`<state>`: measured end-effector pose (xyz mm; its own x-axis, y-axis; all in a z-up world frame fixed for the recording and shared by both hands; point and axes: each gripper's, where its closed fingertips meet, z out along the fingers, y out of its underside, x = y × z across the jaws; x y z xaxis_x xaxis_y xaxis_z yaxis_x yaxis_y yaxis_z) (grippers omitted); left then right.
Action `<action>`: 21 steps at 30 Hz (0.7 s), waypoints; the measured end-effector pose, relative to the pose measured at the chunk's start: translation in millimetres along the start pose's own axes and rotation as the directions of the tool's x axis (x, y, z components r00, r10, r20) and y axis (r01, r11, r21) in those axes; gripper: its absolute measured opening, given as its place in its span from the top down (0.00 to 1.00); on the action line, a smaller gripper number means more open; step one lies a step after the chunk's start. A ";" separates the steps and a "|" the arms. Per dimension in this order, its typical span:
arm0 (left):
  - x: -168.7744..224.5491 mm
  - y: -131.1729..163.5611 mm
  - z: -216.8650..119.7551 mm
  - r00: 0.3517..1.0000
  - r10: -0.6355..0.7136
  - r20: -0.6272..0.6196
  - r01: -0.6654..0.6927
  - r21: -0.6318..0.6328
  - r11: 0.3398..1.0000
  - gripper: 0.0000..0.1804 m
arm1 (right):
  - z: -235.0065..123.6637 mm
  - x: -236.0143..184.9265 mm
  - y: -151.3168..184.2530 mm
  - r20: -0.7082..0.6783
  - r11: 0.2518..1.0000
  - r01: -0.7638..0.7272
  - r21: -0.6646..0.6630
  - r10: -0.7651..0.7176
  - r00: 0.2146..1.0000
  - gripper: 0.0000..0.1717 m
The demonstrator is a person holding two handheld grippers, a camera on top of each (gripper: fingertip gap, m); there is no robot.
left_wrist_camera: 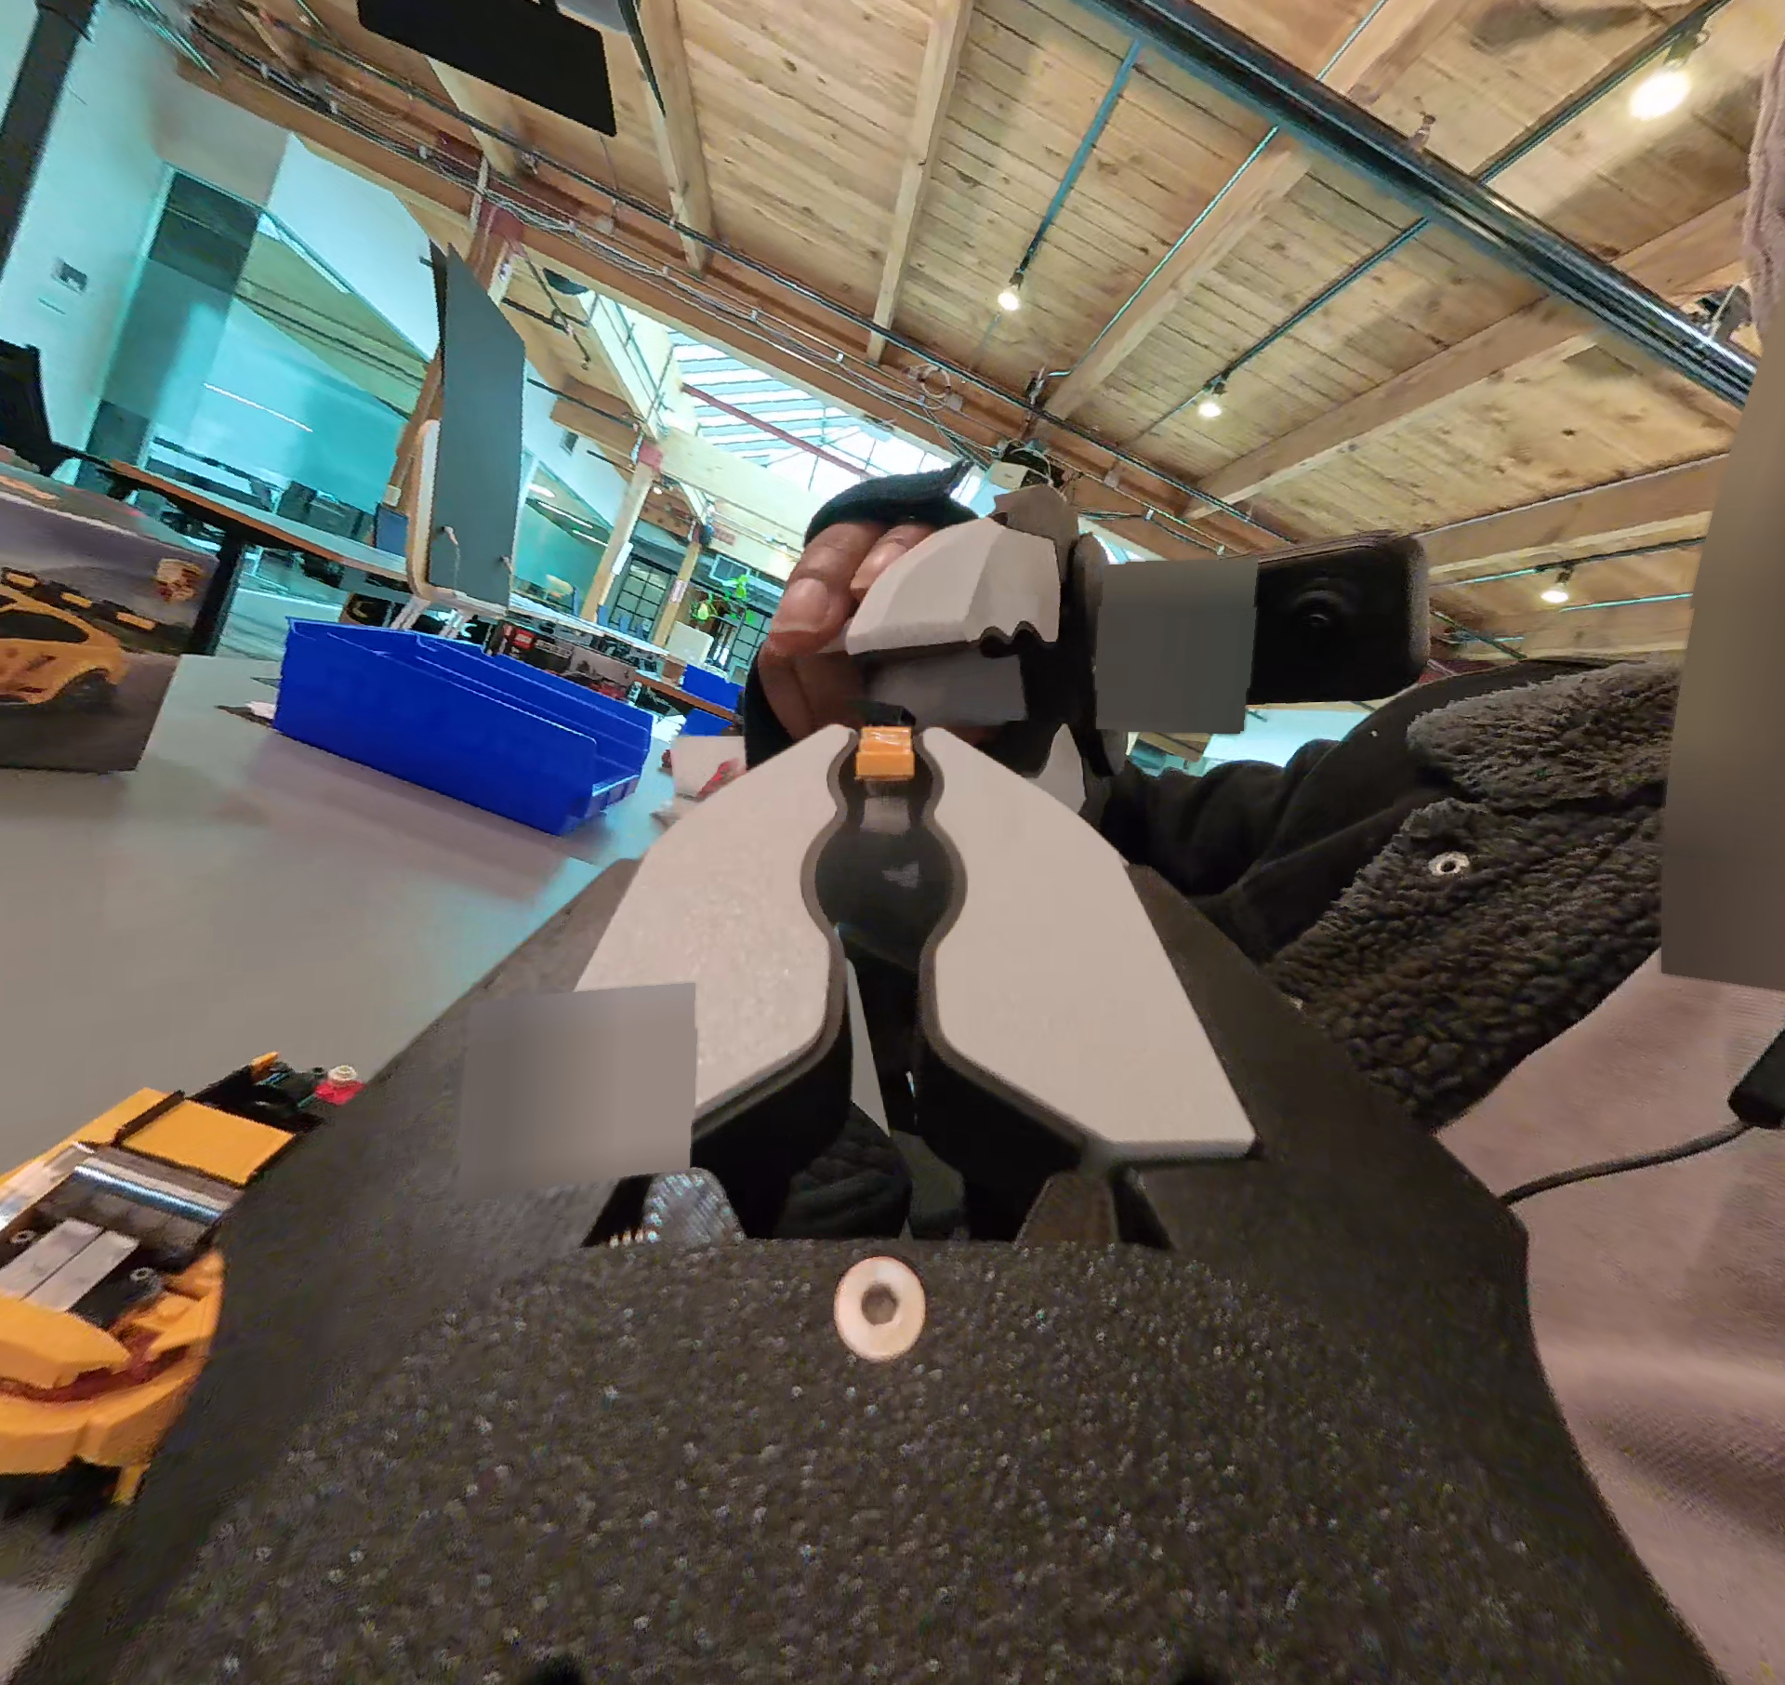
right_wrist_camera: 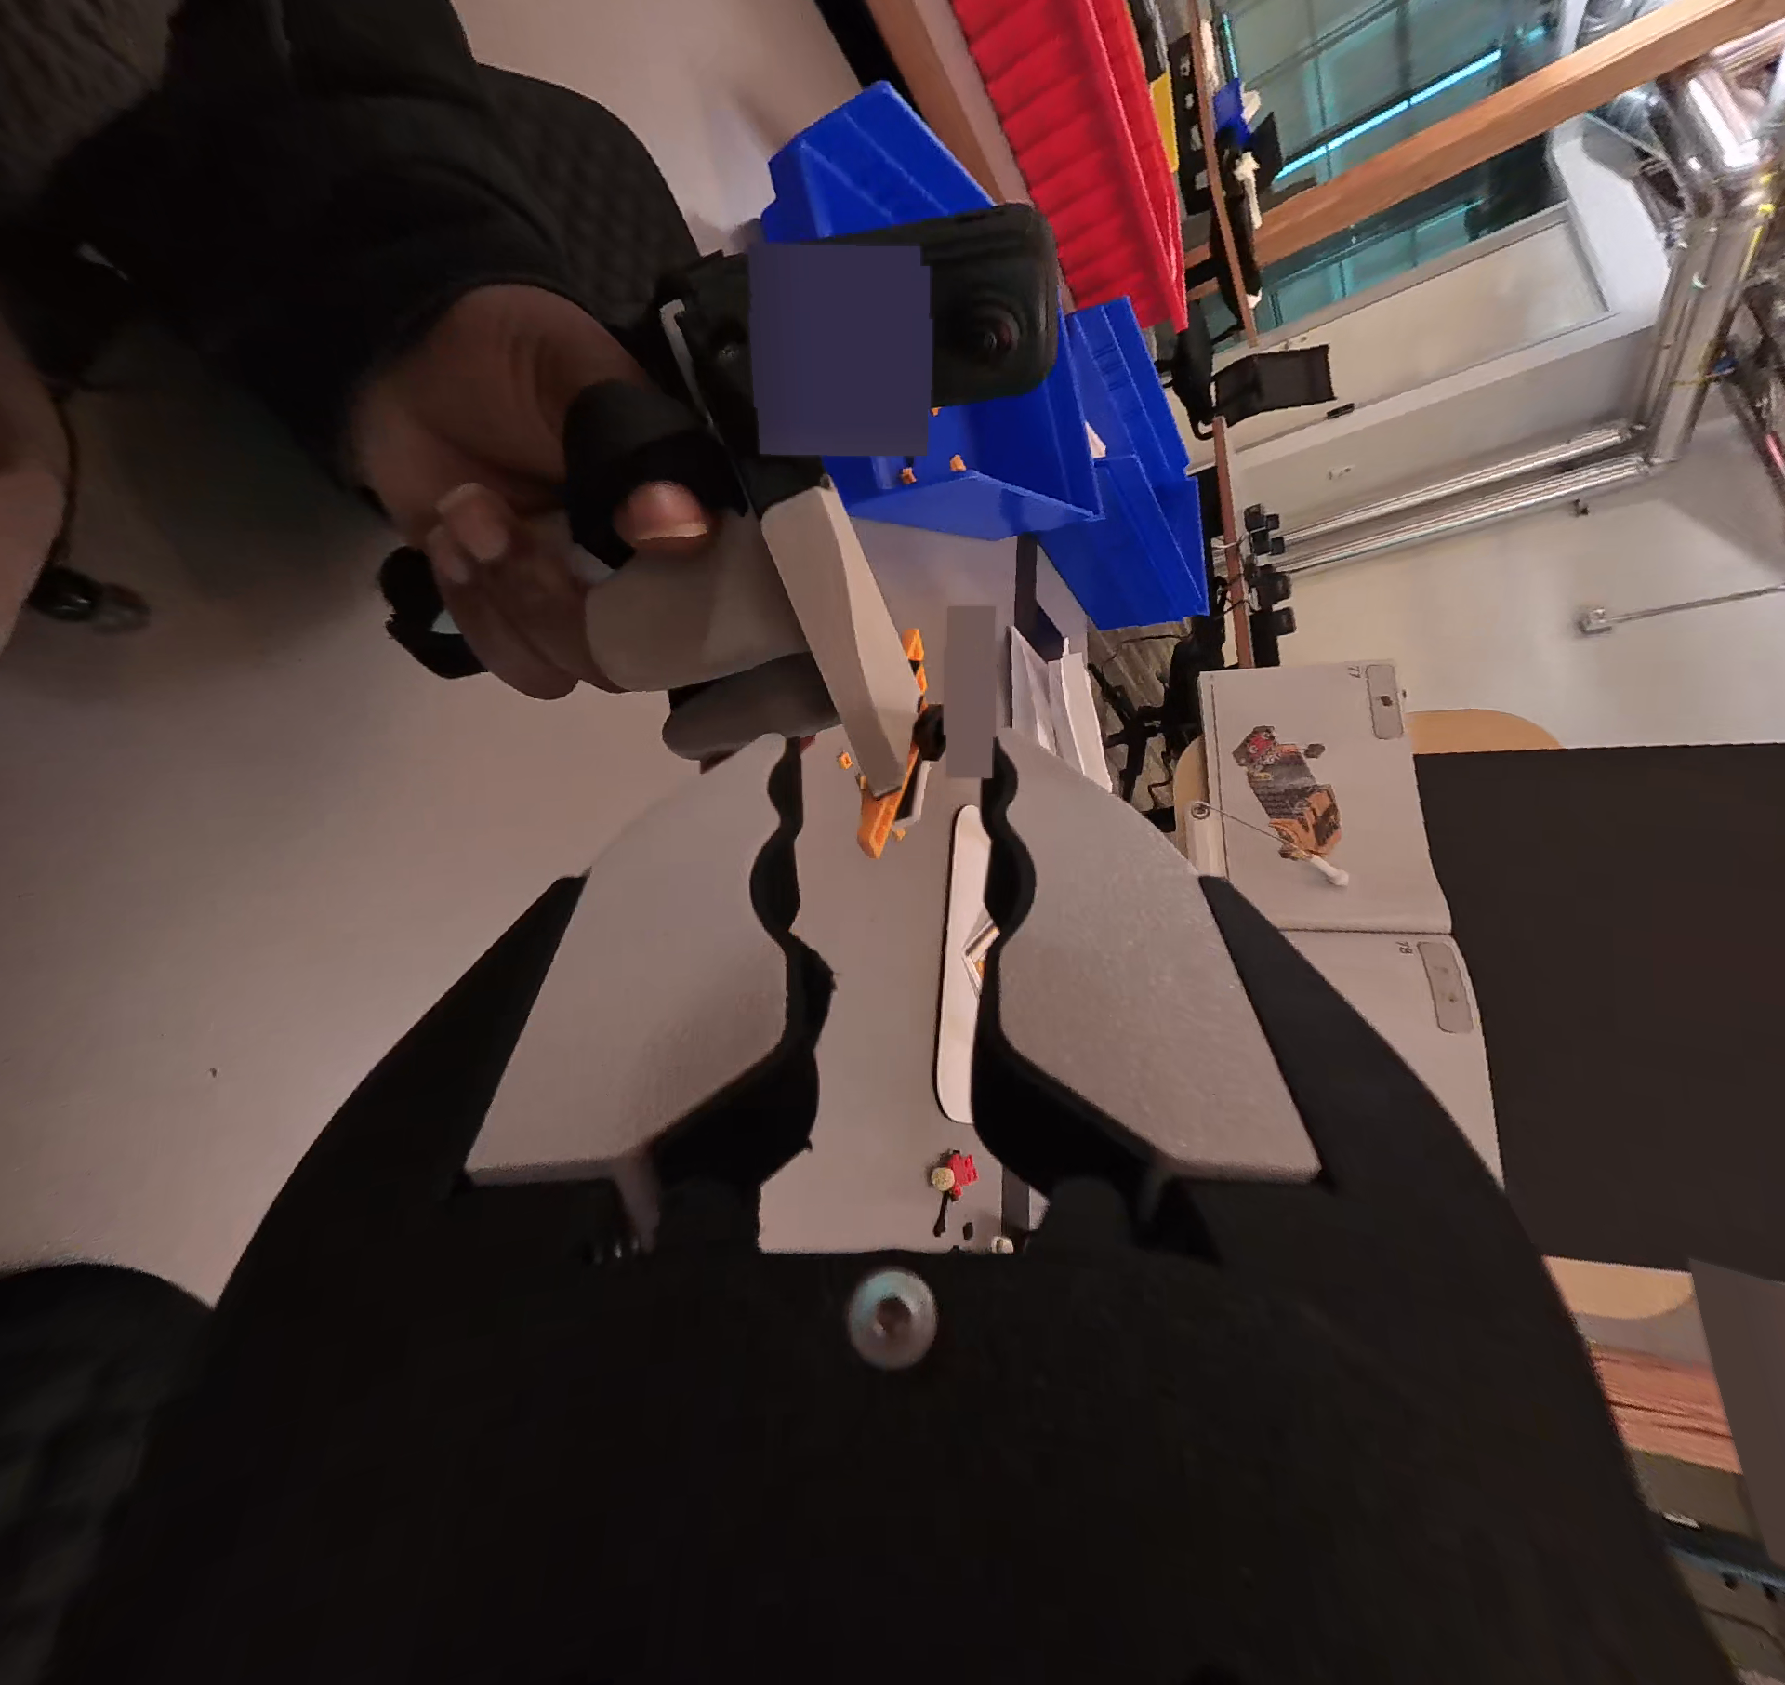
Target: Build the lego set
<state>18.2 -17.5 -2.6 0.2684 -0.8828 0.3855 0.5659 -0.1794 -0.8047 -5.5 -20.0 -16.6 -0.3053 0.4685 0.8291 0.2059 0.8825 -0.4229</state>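
Left wrist view: left gripper (left_wrist_camera: 884,750) raised off the grey worktop (left_wrist_camera: 241,866), fingers (left_wrist_camera: 773,866) nearly closed and pressed on a small orange brick piece (left_wrist_camera: 884,755) with a black part above it. Right gripper (left_wrist_camera: 951,643) just beyond, close to that piece.

Right wrist view: right gripper (right_wrist_camera: 893,769) with fingers (right_wrist_camera: 695,943) spread apart, nothing between them but worktop below. Left gripper (right_wrist_camera: 884,769) seen edge-on, clamped on the same orange piece (right_wrist_camera: 879,832), held in the air above the worktop.

Blue bins (left_wrist_camera: 454,721) toward the far edge of the worktop; part-built yellow model car (left_wrist_camera: 106,1252) at the near left edge; open instruction booklet (right_wrist_camera: 1294,798) propped at the right edge.

Likely risks: narrow grip at the very fingertips, so a nudge from the right gripper could twist or pop the piece loose; drop onto the worktop among scattered small bricks (right_wrist_camera: 956,1175).
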 end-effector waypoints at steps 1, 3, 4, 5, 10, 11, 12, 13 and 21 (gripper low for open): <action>0.8 0.9 0.6 1.000 -0.005 -0.003 0.005 -0.006 1.000 0.96 | -0.2 -0.3 -0.4 -0.003 1.000 -0.001 0.007 0.001 1.000 0.80; 2.9 2.0 2.0 1.000 -0.022 -0.016 0.022 -0.013 1.000 0.96 | 0.4 -1.2 -1.7 -0.013 1.000 -0.001 0.021 0.002 1.000 0.83; 3.7 2.6 2.5 0.999 -0.034 -0.022 0.033 -0.018 0.999 0.96 | 1.3 -2.0 -1.3 -0.018 1.000 0.004 0.021 -0.003 1.000 0.84; 4.3 3.4 2.8 0.999 -0.043 -0.025 0.043 -0.023 0.999 0.96 | 1.9 -2.5 -1.1 -0.029 1.000 0.008 0.026 -0.007 1.000 0.87; 5.6 4.3 2.2 0.993 -0.110 -0.045 0.108 -0.038 0.993 0.95 | 2.9 -3.5 -1.1 -0.067 0.998 -0.011 0.054 0.015 0.998 0.90; 5.3 4.6 2.1 0.991 -0.126 -0.048 0.124 -0.042 0.991 0.95 | 3.1 -3.7 -0.7 -0.073 0.998 -0.019 0.058 0.023 0.997 0.90; 4.8 5.0 2.0 0.988 -0.145 -0.051 0.143 -0.047 0.989 0.96 | 3.4 -4.1 -0.1 -0.075 0.998 -0.032 0.063 0.037 0.996 0.90; 4.3 5.4 1.8 0.984 -0.166 -0.055 0.164 -0.051 0.985 0.95 | 3.6 -4.4 0.7 -0.078 0.997 -0.045 0.068 0.050 0.996 0.91; -0.6 10.9 1.8 0.984 -0.174 -0.043 0.168 -0.104 0.980 0.95 | 3.9 -8.0 6.6 -0.051 0.996 -0.073 0.055 0.076 0.996 0.91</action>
<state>25.6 -18.1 -10.9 0.1323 -0.8561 0.4996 0.5192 -0.3695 -0.7707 -5.3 -17.7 -27.4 -0.2413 0.5317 0.8118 0.1761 0.8466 -0.5022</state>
